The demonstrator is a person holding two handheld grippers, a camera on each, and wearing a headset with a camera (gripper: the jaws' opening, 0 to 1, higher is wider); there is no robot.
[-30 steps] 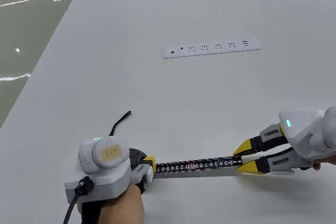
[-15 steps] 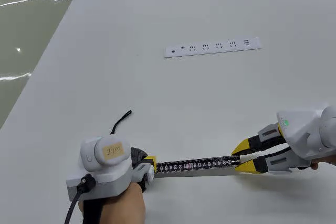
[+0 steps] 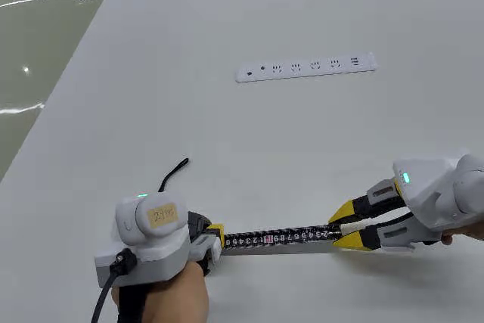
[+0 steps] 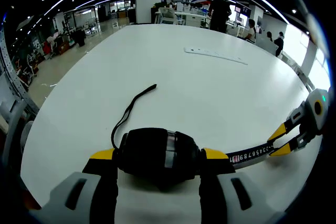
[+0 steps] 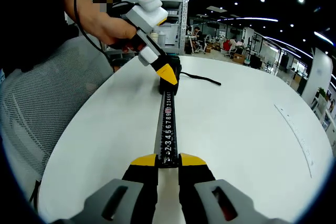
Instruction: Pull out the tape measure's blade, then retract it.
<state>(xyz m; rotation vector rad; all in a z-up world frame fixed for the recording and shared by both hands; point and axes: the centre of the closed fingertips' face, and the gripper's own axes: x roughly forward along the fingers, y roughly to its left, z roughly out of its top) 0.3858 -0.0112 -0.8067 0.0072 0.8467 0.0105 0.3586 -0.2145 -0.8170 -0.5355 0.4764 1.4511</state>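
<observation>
Closest to you, your left hand (image 3: pixel 172 299) grips the left claw (image 4: pixel 158 156). That claw is clenched around the black body of the tape measure (image 3: pixel 198 226), with one yellow-tipped jaw on each side of it. The tape measure sits on the white surface (image 3: pixel 227 126), near the edge on your side.

From it the blade (image 3: pixel 280 237) runs straight out to your right, black with pale numbers facing up. It lies low over the surface, though the pictures do not show whether it touches. Your right claw (image 5: pixel 168 161) is clamped on the blade's far end, its jaws drawn almost together with the blade pinched between them.

Just beyond the tape measure, its thin black strap (image 3: pixel 174 174) trails away across the surface. Farther off, well apart from both claws, a white power strip (image 3: pixel 306 67) lies flat.
</observation>
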